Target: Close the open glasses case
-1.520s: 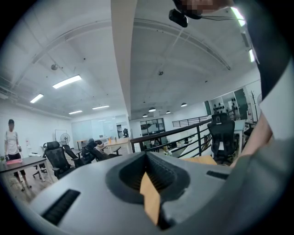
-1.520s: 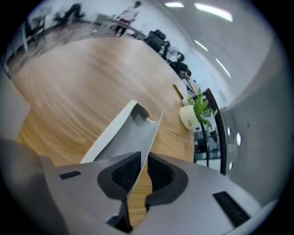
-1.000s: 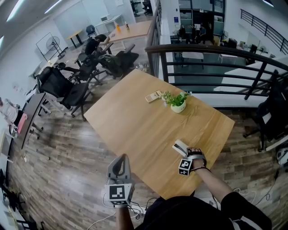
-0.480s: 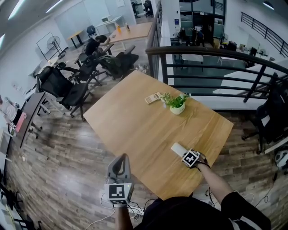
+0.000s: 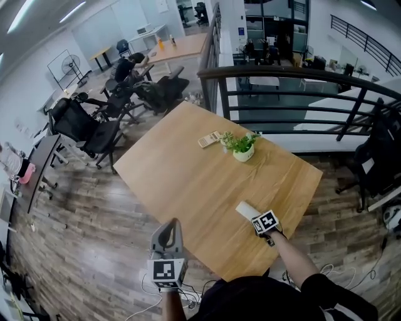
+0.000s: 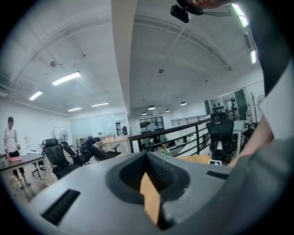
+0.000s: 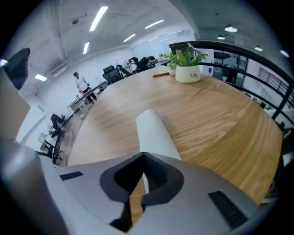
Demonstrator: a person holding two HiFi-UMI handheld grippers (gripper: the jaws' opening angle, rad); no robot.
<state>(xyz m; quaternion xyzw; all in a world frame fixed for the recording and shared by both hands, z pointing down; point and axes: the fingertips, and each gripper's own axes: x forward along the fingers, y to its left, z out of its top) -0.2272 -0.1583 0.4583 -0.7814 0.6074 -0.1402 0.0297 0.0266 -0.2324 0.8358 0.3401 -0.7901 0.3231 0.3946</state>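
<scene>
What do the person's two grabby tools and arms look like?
The left tool and the right tool are smooth grey plastic with dark ribbed pads in a rounded notch. The left cube and the right cube bear black-and-white square markers. A black strap circles the right wrist. The sleeve is black.

A pale wooden worktop (image 5: 182,169) stands on a grey-brown plank floor (image 5: 75,210). Beyond the right hand-held gripper (image 7: 144,155), a black metal railing (image 5: 301,70) runs past the worktop's far edge. Far ahead and left of that gripper, black office chairs (image 5: 81,120) cluster beneath long ceiling lights (image 5: 72,10) and white walls (image 5: 28,81).
</scene>
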